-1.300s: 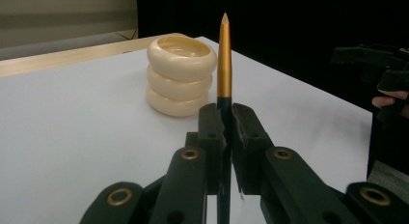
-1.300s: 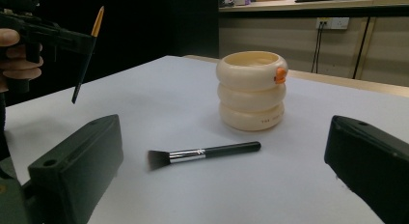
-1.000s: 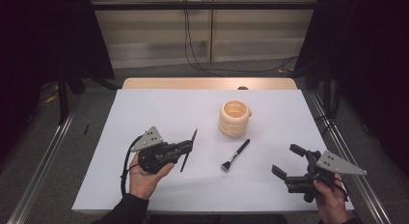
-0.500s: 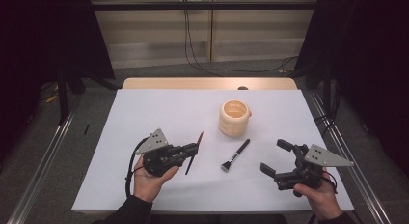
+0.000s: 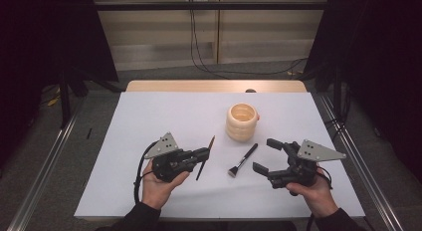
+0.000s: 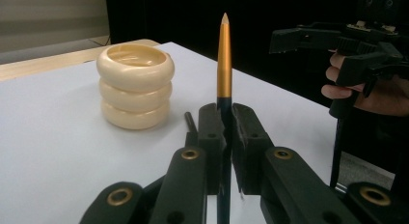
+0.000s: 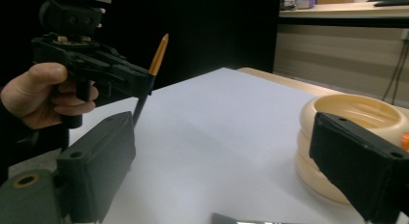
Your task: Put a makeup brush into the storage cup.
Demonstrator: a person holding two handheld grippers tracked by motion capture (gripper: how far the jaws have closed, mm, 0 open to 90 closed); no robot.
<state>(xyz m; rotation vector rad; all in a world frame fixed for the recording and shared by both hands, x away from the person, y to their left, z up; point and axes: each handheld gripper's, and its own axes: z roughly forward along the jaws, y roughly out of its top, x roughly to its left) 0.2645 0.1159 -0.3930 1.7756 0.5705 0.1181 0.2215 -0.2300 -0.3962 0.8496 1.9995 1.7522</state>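
High view: my left gripper (image 5: 201, 155) pinches a thin brush (image 5: 205, 158) mid-shaft, gold tip toward 1 o'clock, above the table (image 5: 149, 116). My right gripper (image 5: 266, 156) is spread wide, holding nothing, pointing at 10 o'clock toward a flat brush (image 5: 242, 161) lying on the table between the two grippers. The cup (image 5: 242, 121) sits at 12 o'clock from that brush, near it.

Left gripper view: jaws pressed on the thin brush (image 6: 224, 69), tip standing upright; cup (image 6: 135, 85) at 10 o'clock, well apart.

Right gripper view: jaws spread; cup (image 7: 354, 137) just behind the right jaw; flat brush edge at 6 o'clock.

Risk, my guess: the thin brush may pivot in the narrow pinch and miss the cup mouth, or the spread right jaw may knock the cup while closing on the flat brush.
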